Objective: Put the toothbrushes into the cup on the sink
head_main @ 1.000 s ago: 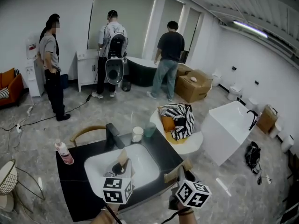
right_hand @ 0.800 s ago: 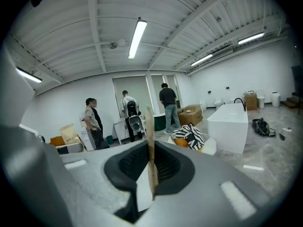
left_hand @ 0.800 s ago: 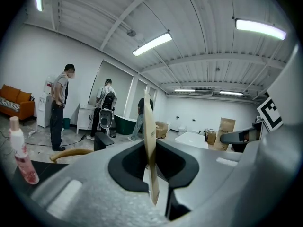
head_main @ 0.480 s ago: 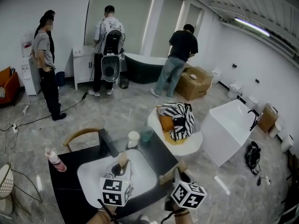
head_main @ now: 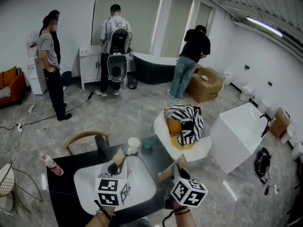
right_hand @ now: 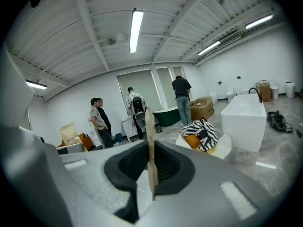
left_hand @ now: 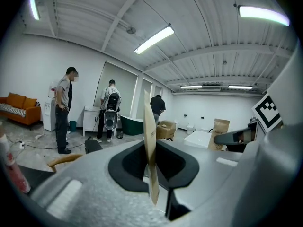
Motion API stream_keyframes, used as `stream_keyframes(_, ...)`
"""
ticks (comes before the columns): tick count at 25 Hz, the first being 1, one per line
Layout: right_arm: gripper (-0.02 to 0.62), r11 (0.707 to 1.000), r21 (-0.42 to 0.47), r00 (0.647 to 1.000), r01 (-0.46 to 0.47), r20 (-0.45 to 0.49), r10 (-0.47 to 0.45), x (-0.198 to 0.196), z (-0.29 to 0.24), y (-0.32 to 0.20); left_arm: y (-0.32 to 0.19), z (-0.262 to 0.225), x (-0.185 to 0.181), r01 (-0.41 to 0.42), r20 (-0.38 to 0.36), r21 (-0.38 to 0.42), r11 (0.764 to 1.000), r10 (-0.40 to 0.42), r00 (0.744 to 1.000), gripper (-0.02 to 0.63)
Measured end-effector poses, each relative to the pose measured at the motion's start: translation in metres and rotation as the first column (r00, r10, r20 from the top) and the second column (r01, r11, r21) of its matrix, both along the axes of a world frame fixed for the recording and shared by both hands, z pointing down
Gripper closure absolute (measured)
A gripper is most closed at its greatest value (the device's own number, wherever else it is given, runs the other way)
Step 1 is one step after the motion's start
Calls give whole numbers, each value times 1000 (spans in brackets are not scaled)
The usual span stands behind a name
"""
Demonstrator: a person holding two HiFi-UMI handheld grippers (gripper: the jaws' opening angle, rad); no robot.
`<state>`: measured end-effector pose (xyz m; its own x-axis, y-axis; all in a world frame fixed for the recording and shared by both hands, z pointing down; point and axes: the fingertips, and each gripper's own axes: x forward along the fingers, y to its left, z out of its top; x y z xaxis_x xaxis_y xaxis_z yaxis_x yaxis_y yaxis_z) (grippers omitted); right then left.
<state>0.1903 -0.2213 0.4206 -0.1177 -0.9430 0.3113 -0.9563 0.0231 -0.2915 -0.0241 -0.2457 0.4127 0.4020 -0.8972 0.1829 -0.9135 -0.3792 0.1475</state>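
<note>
Your head camera looks steeply down on the white sink basin point(head_main: 142, 182); both gripper cameras aim level across the room, sharing the dark-green bathtub point(head_main: 154, 70).

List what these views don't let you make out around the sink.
- Toothbrushes: none made out; head view, left claw covers part of the sink.
- Inside the white cup and green cup: too small, head view.
- Gripper views: left claw and right claw bodies block most of the sink.
</note>
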Motion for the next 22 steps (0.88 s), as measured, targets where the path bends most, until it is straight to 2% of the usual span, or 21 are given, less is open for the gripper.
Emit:
stream_keyframes(6,565,999,-35,999,31,15,-31,3,15,-14,-9,16,2,40,7,-45,998,-40,999,566)
stream_keyframes(22,565,992,-53,993,116,-26,-118,6,23,-60,-32,25,9,94,19,-57,994,-93,995,568)
